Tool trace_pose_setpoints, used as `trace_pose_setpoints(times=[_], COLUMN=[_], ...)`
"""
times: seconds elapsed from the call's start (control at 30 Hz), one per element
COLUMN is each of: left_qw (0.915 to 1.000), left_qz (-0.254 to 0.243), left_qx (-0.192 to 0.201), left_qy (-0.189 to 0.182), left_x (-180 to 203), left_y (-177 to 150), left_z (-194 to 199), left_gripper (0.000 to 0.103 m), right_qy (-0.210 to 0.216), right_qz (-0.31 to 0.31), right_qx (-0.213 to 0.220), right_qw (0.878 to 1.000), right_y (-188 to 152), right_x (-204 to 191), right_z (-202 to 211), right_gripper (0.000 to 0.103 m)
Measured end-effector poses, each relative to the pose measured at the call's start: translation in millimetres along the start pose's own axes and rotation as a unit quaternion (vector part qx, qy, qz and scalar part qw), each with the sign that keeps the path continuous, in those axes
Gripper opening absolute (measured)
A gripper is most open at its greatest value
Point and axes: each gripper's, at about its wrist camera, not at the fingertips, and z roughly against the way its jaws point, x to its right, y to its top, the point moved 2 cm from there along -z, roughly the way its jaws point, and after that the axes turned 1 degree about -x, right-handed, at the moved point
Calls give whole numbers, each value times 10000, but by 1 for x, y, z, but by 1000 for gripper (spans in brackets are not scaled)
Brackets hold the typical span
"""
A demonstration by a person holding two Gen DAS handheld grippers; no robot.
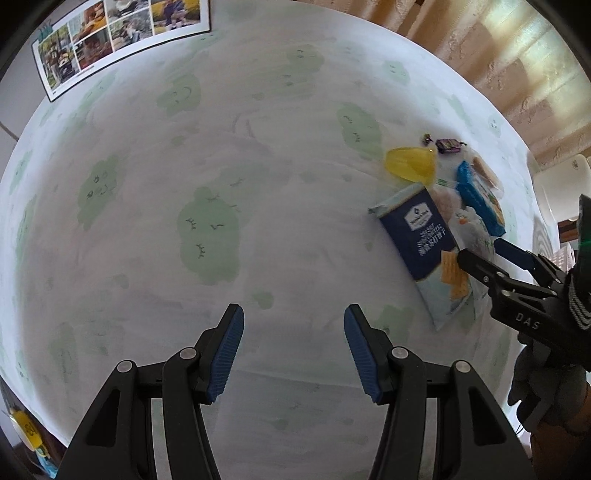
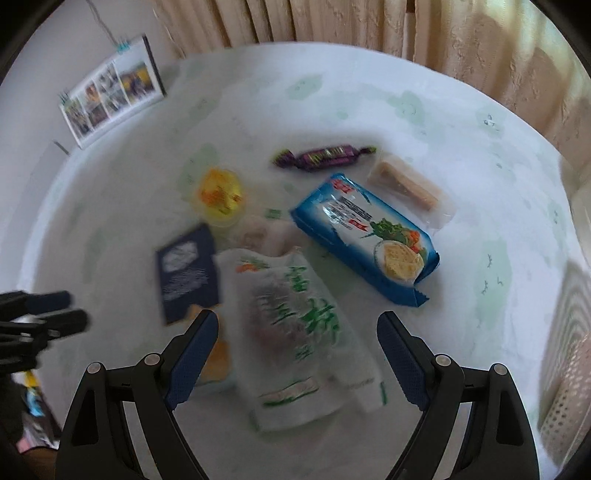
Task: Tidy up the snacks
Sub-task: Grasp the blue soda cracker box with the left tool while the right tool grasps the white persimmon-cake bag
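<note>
Right tongs (image 2: pixel 295 354) over white-green packet (image 2: pixel 295 332), right-wrist view only.

left wrist: looks steeply down past its own fingers (image 1: pixel 225 354) at bare desk (image 1: pixel 147 229), snack pile (image 1: pixel 443 221) off to its right edge | right wrist: steeply down, close over that pile (image 2: pixel 295 277) (blurred) | shared: pile, photo calendar (image 1: pixel 118 40) (image 2: pixel 110 99), curtain (image 1: pixel 498 55) (image 2: pixel 369 22)

You see two cracker packs (image 2: pixel 364 236), one white bag (image 2: pixel 295 332), one jelly cup (image 2: pixel 221 195), one candy (image 2: pixel 325 157), one wafer (image 2: pixel 406 188).
</note>
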Motion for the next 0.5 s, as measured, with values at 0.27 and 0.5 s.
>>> trace_pose_setpoints(times=[0.27,0.5], left_qw=[9999,9994], left_qz=[-65,-335], left_qx=[-68,-91], left_qy=[-37,-91], left_x=[9,36], left_y=[6,12], left_z=[-6,-7], left_gripper=[53,53], right_qy=[201,50], right_qz=[-265,-229], right_qx=[-12,86], right_qw=[9994,9997], right_y=[0,-18], right_x=[15,26], right_z=[-6,4], right_gripper=[84,58])
